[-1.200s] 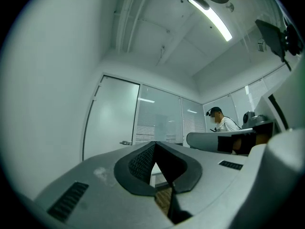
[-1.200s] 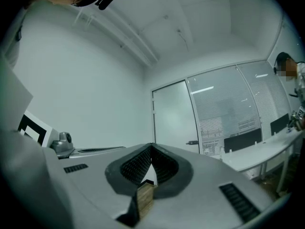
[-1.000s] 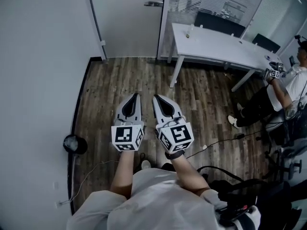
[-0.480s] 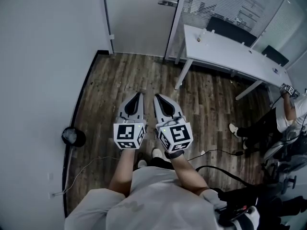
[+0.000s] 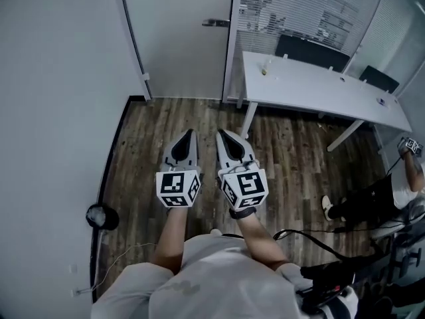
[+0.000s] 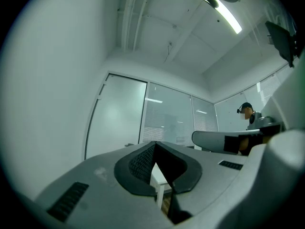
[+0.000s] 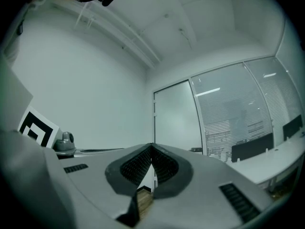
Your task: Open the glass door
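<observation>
The person is holding the left gripper (image 5: 188, 133) and right gripper (image 5: 223, 134) side by side, each with jaws together and empty, facing the glass door (image 5: 180, 42).

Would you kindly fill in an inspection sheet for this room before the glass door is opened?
Surface: dark wood-plank floor.
Job's things: glass door appears closed; its handle is untouched.
Clutter: round black object on the floor by the left wall; small item on the white desk.
Grippers: left gripper and right gripper are side by side with jaws together, holding nothing, and short of the door.
Cables: thin white cable on the floor near the wall; black cable on the floor at right.
Surroundings: white wall at left; dark chairs behind the desk; seated person at the right edge.
</observation>
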`<state>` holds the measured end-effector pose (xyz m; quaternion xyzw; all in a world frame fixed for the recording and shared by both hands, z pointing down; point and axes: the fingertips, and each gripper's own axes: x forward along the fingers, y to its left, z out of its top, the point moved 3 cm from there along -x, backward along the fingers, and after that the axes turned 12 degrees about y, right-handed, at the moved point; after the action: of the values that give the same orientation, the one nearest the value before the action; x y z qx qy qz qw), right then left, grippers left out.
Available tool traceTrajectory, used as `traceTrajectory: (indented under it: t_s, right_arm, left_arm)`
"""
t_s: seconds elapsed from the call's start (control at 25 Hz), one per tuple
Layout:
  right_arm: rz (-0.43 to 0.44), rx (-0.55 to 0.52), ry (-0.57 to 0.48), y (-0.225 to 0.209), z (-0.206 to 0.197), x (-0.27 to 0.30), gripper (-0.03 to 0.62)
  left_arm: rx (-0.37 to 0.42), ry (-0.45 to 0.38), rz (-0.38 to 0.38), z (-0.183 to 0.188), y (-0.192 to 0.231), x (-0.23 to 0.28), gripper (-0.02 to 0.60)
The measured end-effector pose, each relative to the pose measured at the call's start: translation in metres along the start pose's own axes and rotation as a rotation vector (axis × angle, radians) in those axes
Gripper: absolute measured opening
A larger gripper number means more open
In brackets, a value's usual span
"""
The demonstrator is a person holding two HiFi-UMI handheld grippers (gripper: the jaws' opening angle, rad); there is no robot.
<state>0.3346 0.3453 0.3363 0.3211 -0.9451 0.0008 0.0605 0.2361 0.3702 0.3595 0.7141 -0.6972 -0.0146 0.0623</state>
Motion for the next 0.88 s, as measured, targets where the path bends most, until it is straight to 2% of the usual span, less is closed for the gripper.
traceTrajectory:
  t_s: [0.16, 0.28, 0.48, 0.76, 0.88]
  right_arm:
    - [-0.018, 0.038, -0.002, -0.038, -0.005, 0.011, 0.002]
    - [-0.009, 0.053, 0.007, -0.05, -0.011, 0.024, 0.002]
    - [-0.008, 0.054, 0.016, -0.065, -0.014, 0.053, 0.002]
    - [-0.039, 0.054, 0.044, -0.086, -0.022, 0.122, 0.002]
    - [-0.062, 0.052, 0.045, -0.099, -0.015, 0.161, 0.002]
  left_arm:
    - [0.028, 0.023, -0.019, -0.005, -0.015, 0.027, 0.002]
    - [0.046, 0.064, -0.018, -0.016, -0.011, 0.046, 0.002]
    - [0.033, 0.078, -0.024, -0.019, 0.004, 0.075, 0.002]
    - [0.005, 0.099, -0.082, -0.029, 0.043, 0.144, 0.002]
    - [0.0, 0.089, -0.106, -0.02, 0.068, 0.178, 0.002]
